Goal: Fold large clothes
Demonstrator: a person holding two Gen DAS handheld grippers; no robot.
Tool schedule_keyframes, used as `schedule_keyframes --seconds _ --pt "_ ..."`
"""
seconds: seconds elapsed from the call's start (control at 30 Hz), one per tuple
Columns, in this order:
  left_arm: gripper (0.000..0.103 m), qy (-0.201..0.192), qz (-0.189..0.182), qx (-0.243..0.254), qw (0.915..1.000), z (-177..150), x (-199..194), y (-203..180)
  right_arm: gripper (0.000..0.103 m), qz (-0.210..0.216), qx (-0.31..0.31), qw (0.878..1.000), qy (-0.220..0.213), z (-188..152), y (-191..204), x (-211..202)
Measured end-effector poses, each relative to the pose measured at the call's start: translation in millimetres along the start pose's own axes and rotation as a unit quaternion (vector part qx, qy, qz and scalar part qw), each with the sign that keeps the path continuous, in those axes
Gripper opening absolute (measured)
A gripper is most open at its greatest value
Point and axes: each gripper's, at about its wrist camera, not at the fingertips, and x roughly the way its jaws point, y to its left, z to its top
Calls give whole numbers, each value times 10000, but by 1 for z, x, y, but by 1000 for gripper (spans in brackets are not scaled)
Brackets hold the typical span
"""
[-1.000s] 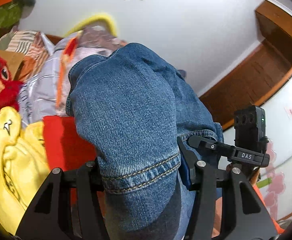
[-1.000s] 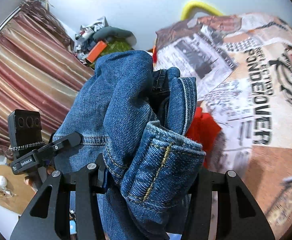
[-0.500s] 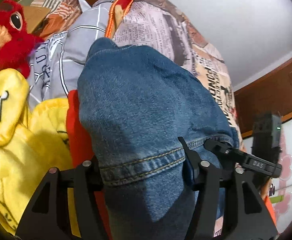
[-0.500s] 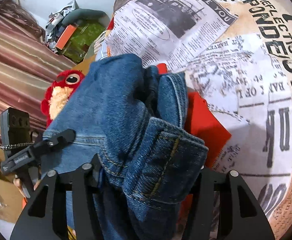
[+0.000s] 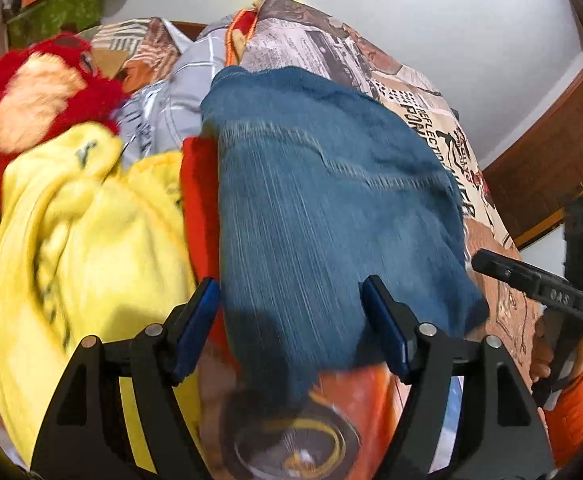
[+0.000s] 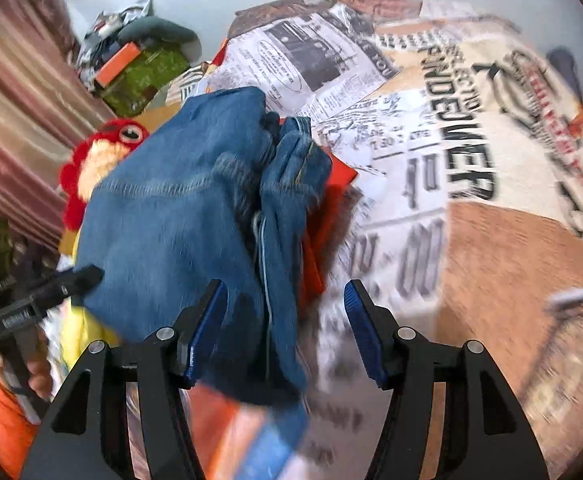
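1. The jeans [image 5: 331,216] are blue denim, bunched into a thick folded bundle; the right wrist view shows a stitched seam across the broad face and a rolled hem or waistband edge along its right side. Both views are smeared by motion blur, so fine detail cannot be read.
2. The jeans lie on a bed, on top of a red-orange garment [image 5: 197,200] whose edge sticks out on both sides of them.
3. The left gripper [image 5: 291,320] is opening. Its blue pads stand on either side of the near end of the jeans; the denim lies between them, but the pads do not appear to press on it.
4. The right gripper [image 6: 285,320] is also opening. The folded edge of the jeans lies between its pads, close to the left pad and clear of the right one.
5. Just left of the jeans, past the red-orange garment, lies a yellow garment [image 5: 83,240], and beyond that a red plush toy [image 5: 31,100].
6. Right of the jeans and beyond them the newspaper-print bedspread [image 6: 471,152] is bare and gives the widest open room.
7. Far behind the jeans, a green and orange pile [image 6: 139,68] sits by a white wall [image 5: 431,12]; striped curtains [image 6: 15,112] hang to its left.
8. A hand [image 5: 543,356] with an orange sleeve holds the other gripper's handle to the right of the jeans in the left wrist view.
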Motion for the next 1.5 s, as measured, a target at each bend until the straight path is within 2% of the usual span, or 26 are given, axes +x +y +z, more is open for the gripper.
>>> schedule_keyframes --seconds 0.1,0.2,0.27,0.4,0.5,0.57,0.67,0.73,0.77,0.83,0.9,0.97,1.03,1.1,1.17,1.23,1.3,1.33,1.5 --pt "72 4 142 33 9999 -18 -21 -12 58 116 -3 9997 -236 -17 12 -33" --pt "72 -181 375 259 9988 -34 -51 -31 58 216 -29 9978 -630 -29 24 -76" --pt "72 -420 457 422 9972 -42 -77 -46 58 248 -157 9954 -913 -31 43 -99" --pt "72 -1184 500 711 9892 -59 -148 -82 58 467 -425 9843 -1650 -43 70 -167" --pt "72 -1924 490 941 9756 -75 -208 -114 58 574 -625 9705 -2257 -57 90 -218" --pt "72 -2540 599 1113 9589 -93 -250 -137 58 629 -799 9573 -2706 -70 105 -253" --pt "72 -3206 596 1212 9375 -120 -296 -162 58 661 -1039 9366 -3281 -93 123 -290" --pt "72 -3496 616 1247 9265 -136 -315 -174 58 594 -1200 9232 -3602 -109 132 -306" --pt "72 -3698 631 1269 9182 -149 -327 -182 58 534 -1286 9162 -3757 -118 138 -314" --pt "72 -3941 684 1338 9067 -165 -341 -194 58 450 -1369 9074 -3949 -132 145 -323" --pt "72 -4184 795 1384 8941 -182 -351 -205 58 390 -1411 9029 -4042 -143 150 -326" --pt "72 -4354 817 1344 8864 -197 -358 -211 58 281 -1415 8999 -4116 -152 154 -326" --pt "72 -4407 755 1288 8852 -208 -362 -213 60 193 -1396 8990 -4146 -157 153 -324" --pt "72 -4429 801 1232 8844 -216 -363 -214 71 119 -1341 9003 -4138 -159 153 -320" --pt "78 -4426 880 1187 8845 -221 -364 -215 78 14 -1305 9001 -4157 -160 153 -317" --pt "94 -4407 890 1128 8861 -221 -362 -213 85 -62 -1293 8990 -4183 -162 152 -318" --pt "96 -4358 820 1075 8898 -223 -361 -210 100 -96 -1245 8966 -4248 -164 152 -319" --pt "97 -4330 840 1054 8912 -222 -360 -209 103 -130 -1209 8959 -4273 -163 152 -319" --pt "98 -4248 970 1065 8938 -225 -356 -209 103 -133 -1144 8984 -4237 -160 150 -317"
